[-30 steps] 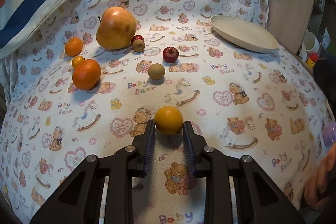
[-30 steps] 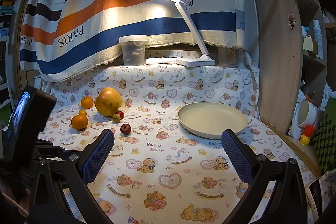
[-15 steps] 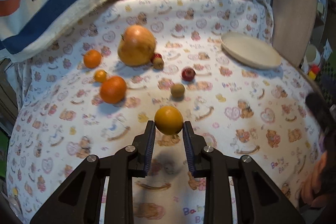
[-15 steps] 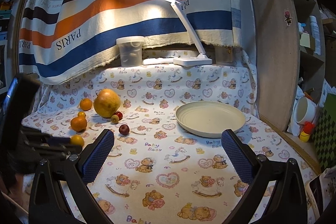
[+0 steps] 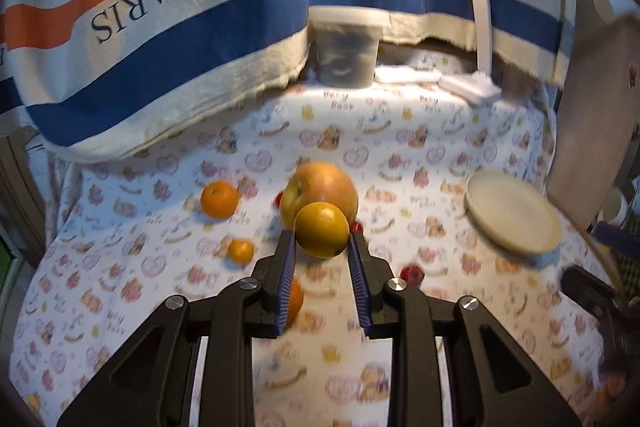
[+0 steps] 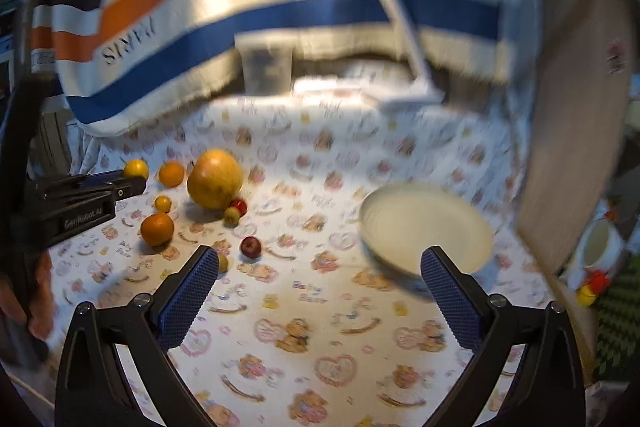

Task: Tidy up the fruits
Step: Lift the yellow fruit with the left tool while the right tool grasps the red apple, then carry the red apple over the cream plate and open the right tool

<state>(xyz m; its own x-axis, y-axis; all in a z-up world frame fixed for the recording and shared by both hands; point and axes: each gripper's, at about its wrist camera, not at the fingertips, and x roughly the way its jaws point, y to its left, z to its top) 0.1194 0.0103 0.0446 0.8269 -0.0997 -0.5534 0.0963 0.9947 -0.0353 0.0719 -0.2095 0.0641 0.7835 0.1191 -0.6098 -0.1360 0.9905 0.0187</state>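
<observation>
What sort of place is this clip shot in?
Probably a home tabletop set up for recording: a baby-bear print cloth covers it, a striped PARIS towel hangs behind, and a desk lamp lights the surface.

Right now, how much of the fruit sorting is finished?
Nothing looks finished: the plate has no fruit on it. In hand: the left gripper holds a yellow orange off the cloth. The right gripper holds nothing and its fingers are closing. Left: the pomelo, three oranges and some small fruits lie on the cloth.
</observation>
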